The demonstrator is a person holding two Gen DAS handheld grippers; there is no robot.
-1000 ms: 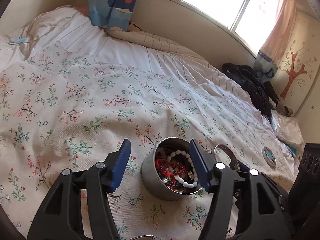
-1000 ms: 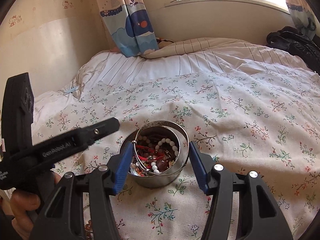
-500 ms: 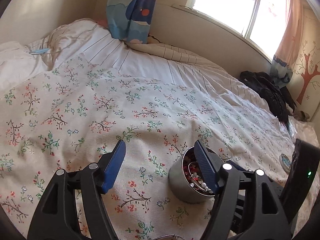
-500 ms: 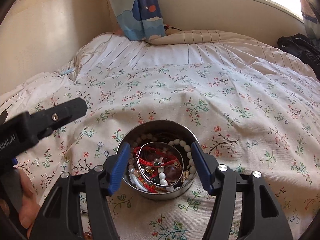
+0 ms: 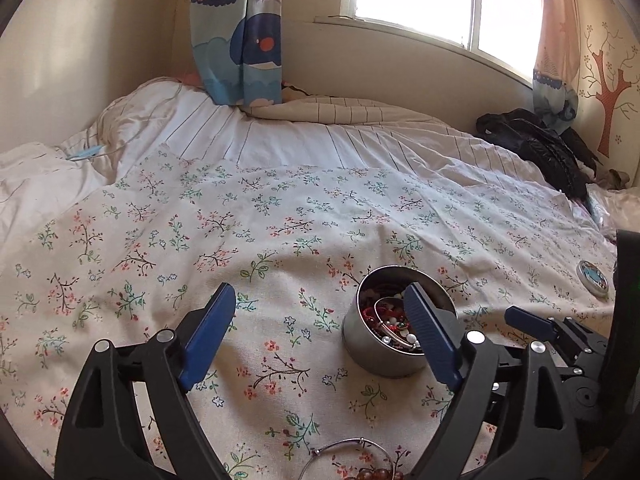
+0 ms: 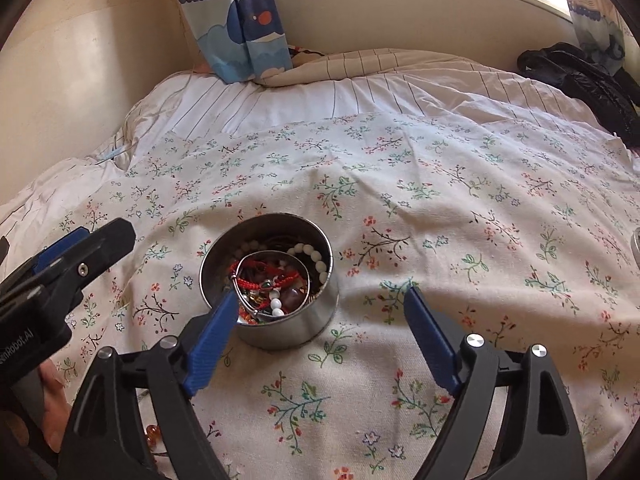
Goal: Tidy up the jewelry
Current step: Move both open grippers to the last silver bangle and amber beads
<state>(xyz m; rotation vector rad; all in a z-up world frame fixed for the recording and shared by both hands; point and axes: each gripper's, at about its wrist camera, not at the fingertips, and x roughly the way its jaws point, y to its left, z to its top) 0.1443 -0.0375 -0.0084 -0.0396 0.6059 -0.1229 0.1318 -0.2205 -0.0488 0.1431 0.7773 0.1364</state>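
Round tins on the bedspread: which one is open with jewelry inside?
The tall silver tin beside the left gripper; beads and bracelets fill it. The flat blue-topped tin, far right, is closed.

Black gripper (image 6: 320,316) frames, blue ribbed pads (image 6: 210,344), silver screws; white lettering, partly legible.
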